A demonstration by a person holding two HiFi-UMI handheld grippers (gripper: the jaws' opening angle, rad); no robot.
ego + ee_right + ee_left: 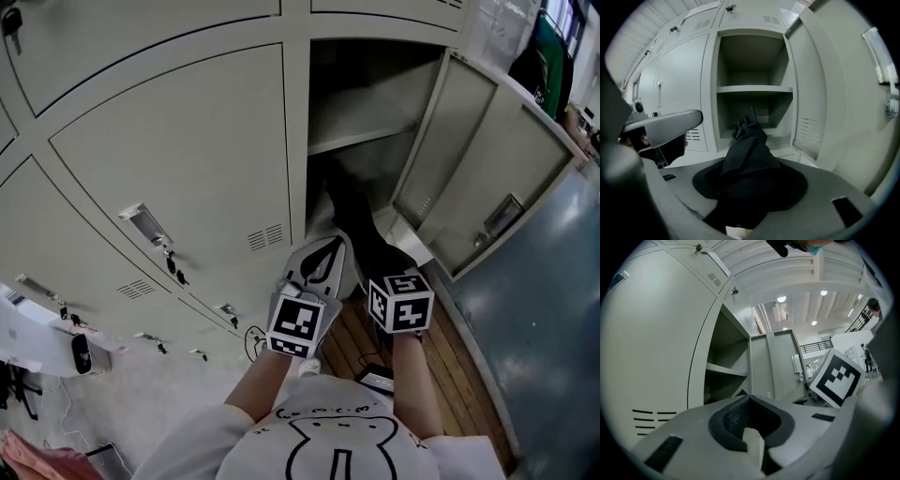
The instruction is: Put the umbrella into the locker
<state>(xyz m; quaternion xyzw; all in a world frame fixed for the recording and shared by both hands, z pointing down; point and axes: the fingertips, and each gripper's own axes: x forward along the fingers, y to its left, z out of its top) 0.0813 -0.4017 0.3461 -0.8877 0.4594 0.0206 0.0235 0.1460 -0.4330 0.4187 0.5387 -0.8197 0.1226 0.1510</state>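
A folded black umbrella [354, 223] is clamped in my right gripper [384, 267], and its tip points into the open locker [361, 131]. In the right gripper view the umbrella [747, 150] rises from between the jaws of the right gripper [750, 187] toward the lower compartment under the shelf [754, 89]. My left gripper [323, 253] hovers just left of the umbrella, in front of the locker's edge, with its jaws together and nothing in them. The left gripper view shows the left gripper [750, 401] facing the locker opening.
The locker door [487, 178] stands swung open to the right. Closed lockers with handles and keys [150, 230] fill the left. A wooden strip of floor [361, 342] lies under my hands, with a small dark device [375, 380] on it. Blue-grey floor [534, 309] extends right.
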